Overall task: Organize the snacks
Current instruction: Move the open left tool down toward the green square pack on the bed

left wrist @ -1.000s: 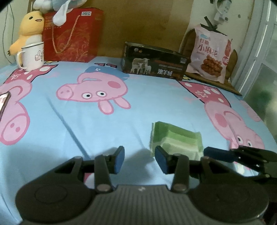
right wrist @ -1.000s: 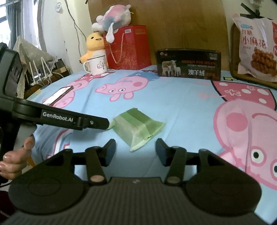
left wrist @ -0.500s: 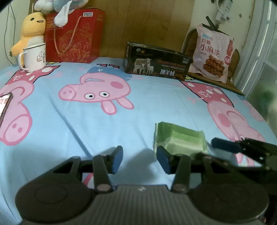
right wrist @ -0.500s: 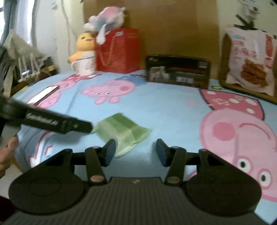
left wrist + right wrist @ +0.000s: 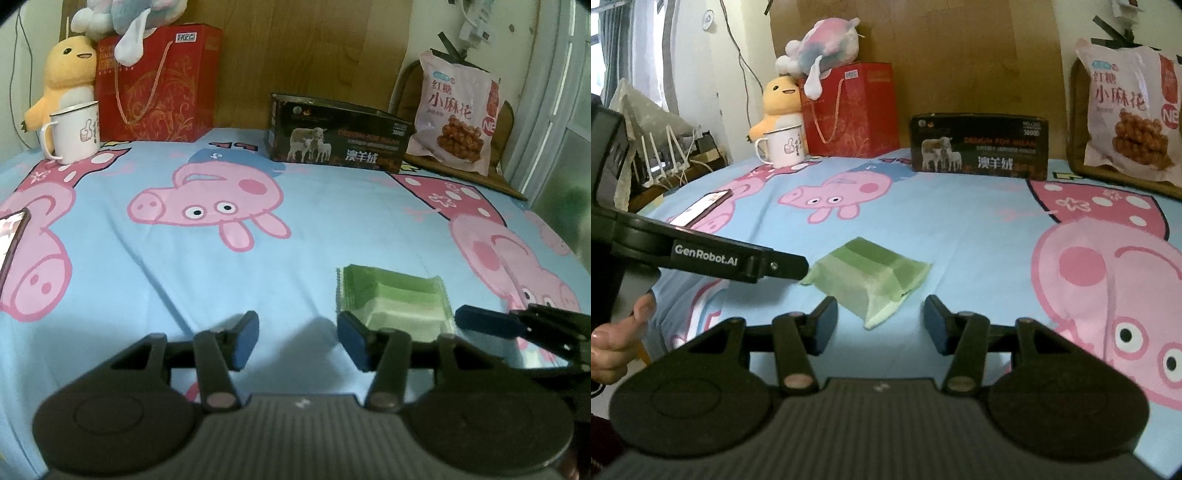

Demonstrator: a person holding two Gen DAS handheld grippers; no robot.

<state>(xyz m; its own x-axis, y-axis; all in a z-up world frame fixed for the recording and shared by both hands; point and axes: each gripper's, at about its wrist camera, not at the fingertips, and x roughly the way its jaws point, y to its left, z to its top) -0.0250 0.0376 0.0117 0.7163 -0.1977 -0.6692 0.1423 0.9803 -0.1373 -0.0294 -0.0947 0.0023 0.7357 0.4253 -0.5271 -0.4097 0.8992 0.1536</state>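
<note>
A green snack packet [image 5: 391, 299] lies flat on the blue pig-print sheet [image 5: 295, 236]. My left gripper [image 5: 299, 339] hovers low just left of it, its jaws opening with nothing between them. Its right fingertip [image 5: 352, 338] stands at the packet's near left corner. My right gripper [image 5: 880, 328] is open, and the green snack packet's [image 5: 871, 277] near corner lies just ahead of its gap, untouched by the pads. The left gripper's finger [image 5: 775, 264] reaches to the packet's left end. A pink snack bag [image 5: 454, 114] leans at the back right.
Along the back stand a black box [image 5: 340, 134], a red gift bag [image 5: 159, 85], a white mug [image 5: 74, 133] and a yellow plush [image 5: 66, 77]. A phone [image 5: 701, 206] lies at the left edge. A hand [image 5: 617, 339] holds the left gripper.
The left jaws have spread wider. The packet lies where it was, and neither gripper has shifted noticeably.
</note>
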